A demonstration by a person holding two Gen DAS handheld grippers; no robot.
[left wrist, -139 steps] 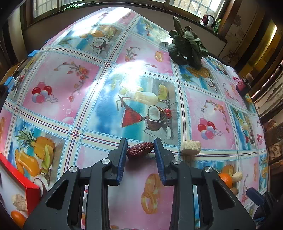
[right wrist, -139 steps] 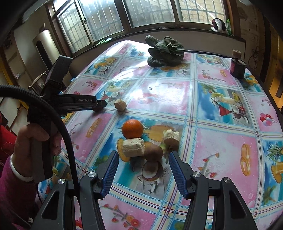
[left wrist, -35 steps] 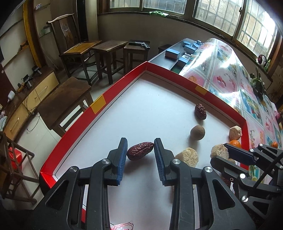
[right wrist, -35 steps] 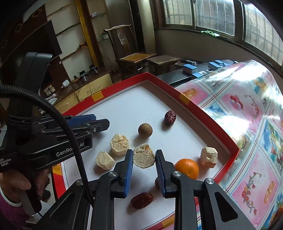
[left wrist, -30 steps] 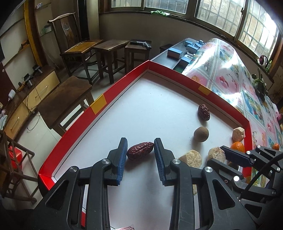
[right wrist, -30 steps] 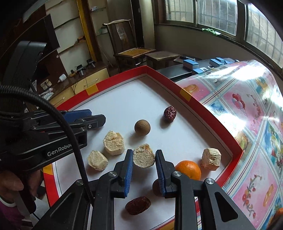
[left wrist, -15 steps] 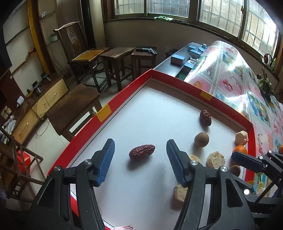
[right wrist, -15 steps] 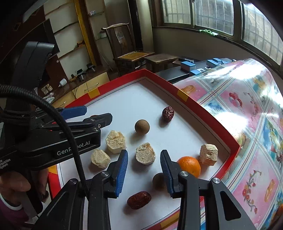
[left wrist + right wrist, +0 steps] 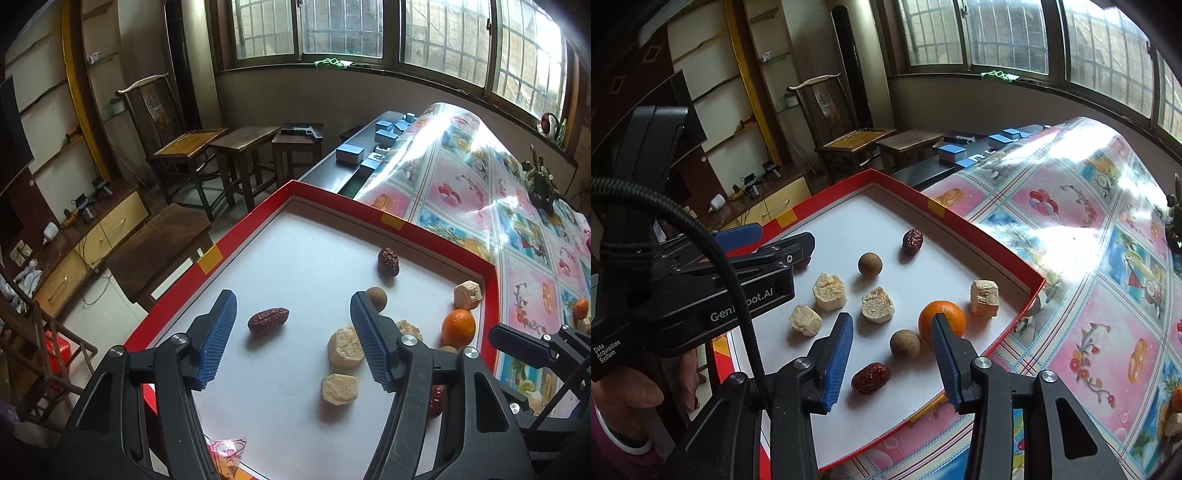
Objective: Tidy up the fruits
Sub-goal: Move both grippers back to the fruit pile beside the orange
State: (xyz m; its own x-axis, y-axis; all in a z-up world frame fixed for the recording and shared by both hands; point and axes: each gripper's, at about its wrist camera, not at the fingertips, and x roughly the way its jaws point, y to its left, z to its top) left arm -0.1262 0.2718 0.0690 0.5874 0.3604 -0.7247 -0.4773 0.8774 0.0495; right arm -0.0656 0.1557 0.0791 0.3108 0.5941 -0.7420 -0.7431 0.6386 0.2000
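The left gripper hangs released above the red-rimmed tray, its blue pads spread wide, and a red date lies loose on the white floor between them, touching neither. At its two o'clock sit two pale chunks, a brown longan and, farther, a second date. The right gripper is likewise spread and holds nothing; a date and a longan lie between its pads, an orange at one o'clock just behind the right pad. Beyond the tray's rim at three o'clock stretches the fruit-print tablecloth.
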